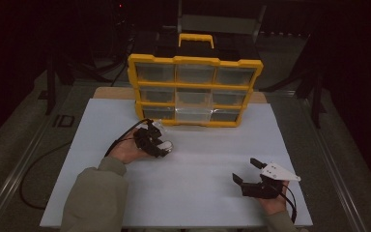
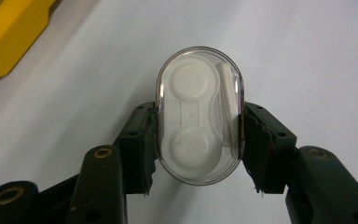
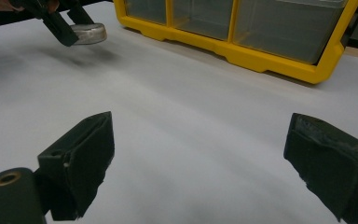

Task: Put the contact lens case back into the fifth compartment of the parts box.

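Left gripper (image 2: 198, 135) clamps clear contact-lens case (image 2: 198, 114) across its narrow sides, probably for drawer organizer (image 1: 193, 89); right gripper (image 3: 200, 163) wide, empty.

The small oval case (image 2: 198, 114) is clear, glossy plastic with a bright glint along its rim, and the insert inside it looks like matt white moulded plastic. The pads (image 2: 142, 149) pressing its sides are black, rubbery and ragged at the edges, on matt black plastic arms with brass-coloured rivets. The organiser (image 1: 194, 89) is smooth yellow plastic with clear, slightly cloudy drawers. The table top (image 1: 198, 183) is a matt white sheet, and the sleeve (image 1: 94, 198) is soft olive cloth.
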The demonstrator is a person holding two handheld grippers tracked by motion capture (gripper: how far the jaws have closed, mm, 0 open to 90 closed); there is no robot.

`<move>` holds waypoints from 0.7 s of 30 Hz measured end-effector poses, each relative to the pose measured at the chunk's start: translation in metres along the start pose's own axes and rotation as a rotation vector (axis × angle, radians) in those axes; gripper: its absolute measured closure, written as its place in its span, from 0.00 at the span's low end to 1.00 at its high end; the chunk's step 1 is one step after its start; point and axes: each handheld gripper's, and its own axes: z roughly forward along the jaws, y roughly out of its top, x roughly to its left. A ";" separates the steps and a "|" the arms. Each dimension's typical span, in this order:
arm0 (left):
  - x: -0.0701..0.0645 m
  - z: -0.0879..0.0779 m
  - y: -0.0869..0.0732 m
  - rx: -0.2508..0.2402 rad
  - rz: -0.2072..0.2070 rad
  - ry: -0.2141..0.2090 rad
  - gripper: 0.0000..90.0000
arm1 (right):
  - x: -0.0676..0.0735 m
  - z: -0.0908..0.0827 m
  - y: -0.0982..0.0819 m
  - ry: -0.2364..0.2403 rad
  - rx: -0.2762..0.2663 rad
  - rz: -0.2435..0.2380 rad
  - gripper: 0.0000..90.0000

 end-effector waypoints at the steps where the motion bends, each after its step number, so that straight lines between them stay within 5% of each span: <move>1: 0.000 -0.001 0.000 -0.003 -0.003 0.000 0.55 | 0.000 0.000 0.000 0.000 -0.001 0.000 0.10; 21: 0.000 -0.029 0.006 -0.053 -0.012 0.044 0.55 | 0.000 0.001 0.000 0.003 0.002 0.001 0.10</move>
